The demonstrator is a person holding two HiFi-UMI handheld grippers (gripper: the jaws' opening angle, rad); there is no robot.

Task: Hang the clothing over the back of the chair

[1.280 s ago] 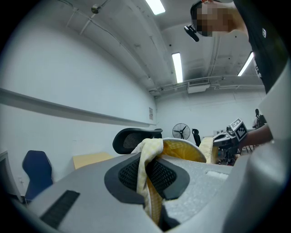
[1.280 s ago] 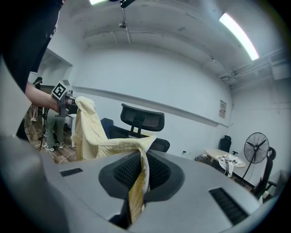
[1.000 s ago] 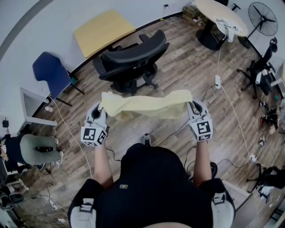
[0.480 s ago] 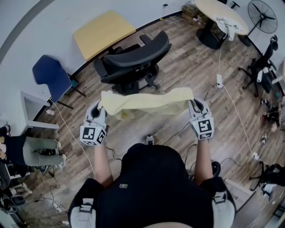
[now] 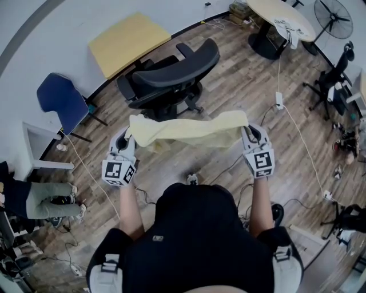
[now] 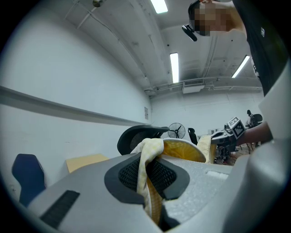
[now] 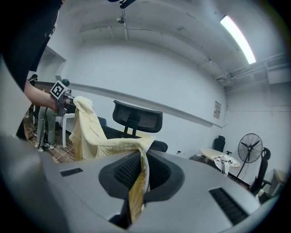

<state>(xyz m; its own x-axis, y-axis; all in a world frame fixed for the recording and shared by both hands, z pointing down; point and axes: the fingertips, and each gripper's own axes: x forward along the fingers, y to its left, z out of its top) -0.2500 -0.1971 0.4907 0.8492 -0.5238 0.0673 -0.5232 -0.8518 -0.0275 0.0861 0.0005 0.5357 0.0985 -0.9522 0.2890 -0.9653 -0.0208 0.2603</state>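
Observation:
A pale yellow garment [image 5: 189, 130] is stretched between my two grippers, held up in front of the black office chair [image 5: 171, 80]. My left gripper [image 5: 128, 137] is shut on the garment's left end, and the cloth [image 6: 150, 182] runs down between its pads. My right gripper [image 5: 247, 133] is shut on the right end, with the fabric [image 7: 138, 182] pinched in its jaws. The chair's mesh back [image 7: 137, 117] rises just beyond the cloth. The garment hangs short of the chair back and does not touch it.
A blue chair [image 5: 60, 97] and a yellow tabletop [image 5: 128, 43] stand by the white wall at left. A round table [image 5: 280, 20] with a cloth on it and a fan [image 5: 333, 10] are at the far right. Cables [image 5: 297, 137] cross the wood floor. A person in green trousers [image 5: 48, 194] is at the left.
Both grippers have carried the stretched garment a little forward toward the chair. The grip on both ends is unchanged.

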